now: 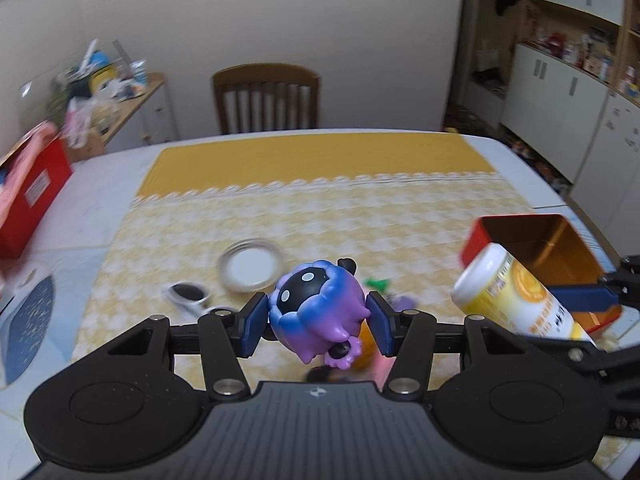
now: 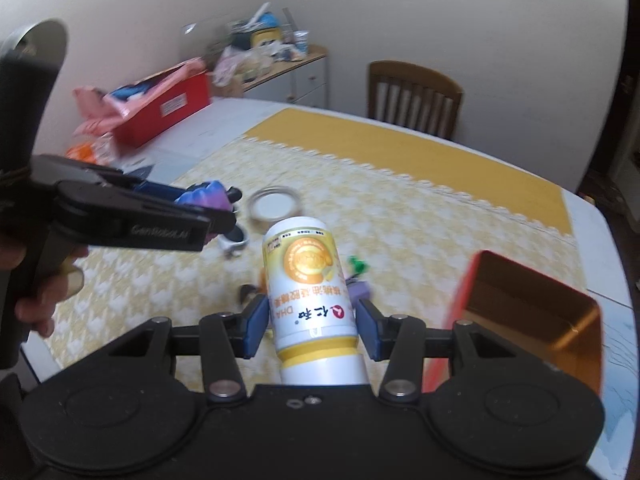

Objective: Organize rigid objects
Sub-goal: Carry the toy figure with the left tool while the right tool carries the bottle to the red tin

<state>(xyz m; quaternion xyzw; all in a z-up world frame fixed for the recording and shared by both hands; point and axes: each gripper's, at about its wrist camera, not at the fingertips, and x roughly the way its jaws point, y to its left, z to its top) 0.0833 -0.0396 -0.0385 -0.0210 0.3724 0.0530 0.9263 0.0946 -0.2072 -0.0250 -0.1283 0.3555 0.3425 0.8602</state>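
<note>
Above the yellow checked tablecloth [image 1: 320,220], the right gripper [image 2: 312,326] is clamping a white-and-yellow plastic bottle [image 2: 310,292] beside the open red tin [image 2: 528,312]; the left gripper [image 1: 318,322] is clamping a purple-blue toy figure [image 1: 318,312].

My left gripper [image 1: 317,322] holds a toy figure [image 1: 316,312] between its pads above the tablecloth [image 1: 320,216], and my right gripper [image 2: 312,326] holds a supplement bottle [image 2: 310,296] to the right of it, also clear of the cloth. On the cloth beyond the figure lie a round lid [image 1: 252,266] and, left of that, a small cup [image 1: 188,294]; an open tin box [image 1: 536,256] sits at the right, behind the bottle. A chair [image 1: 266,98] stands at the table's far edge, and a cardboard box [image 1: 30,196] rests on the table at far left.
</note>
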